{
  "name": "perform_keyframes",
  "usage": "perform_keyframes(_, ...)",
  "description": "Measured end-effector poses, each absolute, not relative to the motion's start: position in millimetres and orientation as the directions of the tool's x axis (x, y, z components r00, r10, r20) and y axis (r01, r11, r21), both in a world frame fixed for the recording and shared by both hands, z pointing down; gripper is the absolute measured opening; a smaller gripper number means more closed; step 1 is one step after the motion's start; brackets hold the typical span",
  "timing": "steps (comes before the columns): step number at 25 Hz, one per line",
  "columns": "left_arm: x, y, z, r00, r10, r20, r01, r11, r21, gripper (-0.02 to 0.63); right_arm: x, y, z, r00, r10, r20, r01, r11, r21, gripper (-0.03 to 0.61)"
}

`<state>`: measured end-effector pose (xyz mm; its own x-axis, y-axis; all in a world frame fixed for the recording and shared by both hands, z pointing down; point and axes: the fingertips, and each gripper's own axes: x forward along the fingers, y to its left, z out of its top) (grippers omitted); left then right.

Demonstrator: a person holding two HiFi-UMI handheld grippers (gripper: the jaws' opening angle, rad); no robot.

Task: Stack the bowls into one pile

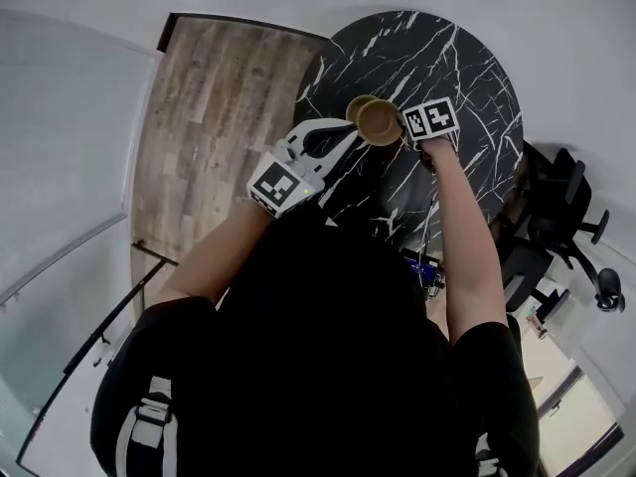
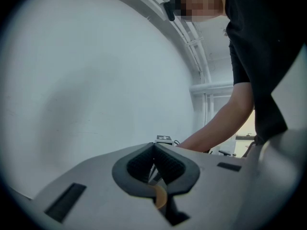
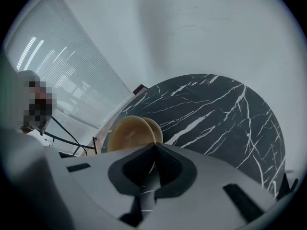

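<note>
Two tan bowls hang side by side over the near-left part of the round black marble table (image 1: 467,58). My right gripper (image 1: 402,127), under its marker cube, is shut on the rim of the nearer bowl (image 1: 380,122). My left gripper (image 1: 346,132) reaches in from the left, shut on the rim of the farther bowl (image 1: 356,105). In the right gripper view both bowls overlap just past the shut jaws of the right gripper (image 3: 154,145): one bowl (image 3: 127,134) in front, the other bowl (image 3: 156,127) behind. The left gripper (image 2: 154,147) shows a tan sliver of rim (image 2: 161,196) pinched between its jaws.
A wood-plank floor panel (image 1: 219,97) lies left of the table. Black office chairs (image 1: 566,202) stand at the table's right. A slatted glass wall (image 3: 72,71) runs along the left side. The marble top (image 3: 225,114) stretches away beyond the bowls.
</note>
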<state>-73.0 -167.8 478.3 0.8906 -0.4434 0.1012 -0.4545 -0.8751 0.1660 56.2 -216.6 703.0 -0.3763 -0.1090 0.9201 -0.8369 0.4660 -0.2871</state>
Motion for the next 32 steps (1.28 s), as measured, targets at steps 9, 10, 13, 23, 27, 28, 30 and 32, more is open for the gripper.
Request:
perform_keyframes(9, -94.4, -180.9, 489.2, 0.881, -0.458, 0.12, -0.473, -0.863, 0.18, 0.005, 33.8, -228.7, 733.2, -0.366, -0.065, 0.928, -0.839, 0.455, -0.299, 0.008)
perform_keyframes(10, -96.1, -181.8, 489.9, 0.879, -0.46, 0.122, -0.476, -0.861, 0.179, 0.005, 33.0, -229.4, 736.7, -0.364, -0.06, 0.93, -0.84, 0.453, -0.299, 0.008)
perform_keyframes(13, -101.5, -182.5, 492.7, 0.875, -0.468, 0.129, -0.484, -0.856, 0.18, 0.005, 31.2, -231.3, 745.6, -0.365, -0.058, 0.929, -0.848, 0.434, -0.306, 0.008)
perform_keyframes(23, -107.9, -182.0, 496.5, 0.866, -0.481, 0.135, -0.499, -0.845, 0.194, 0.005, 30.3, -232.1, 749.7, -0.37, -0.079, 0.926, -0.859, 0.408, -0.308, 0.015)
perform_keyframes(27, -100.9, -178.3, 491.2, 0.874, -0.469, 0.129, -0.486, -0.854, 0.186, 0.005, 36.4, -227.8, 742.4, -0.384, -0.107, 0.917, -0.864, 0.392, -0.316, 0.056)
perform_keyframes(28, -99.3, -177.2, 490.4, 0.875, -0.467, 0.128, -0.483, -0.856, 0.182, 0.005, 37.8, -226.7, 740.1, -0.389, -0.117, 0.914, -0.865, 0.389, -0.318, 0.068)
perform_keyframes(30, -96.2, -174.8, 489.5, 0.876, -0.464, 0.129, -0.481, -0.859, 0.175, 0.005, 40.5, -224.4, 733.6, -0.399, -0.137, 0.907, -0.864, 0.388, -0.321, 0.077)
perform_keyframes(32, -92.7, -171.2, 488.2, 0.876, -0.464, 0.134, -0.481, -0.861, 0.166, 0.005, 42.6, -220.8, 723.6, -0.413, -0.164, 0.896, -0.859, 0.396, -0.324, 0.077)
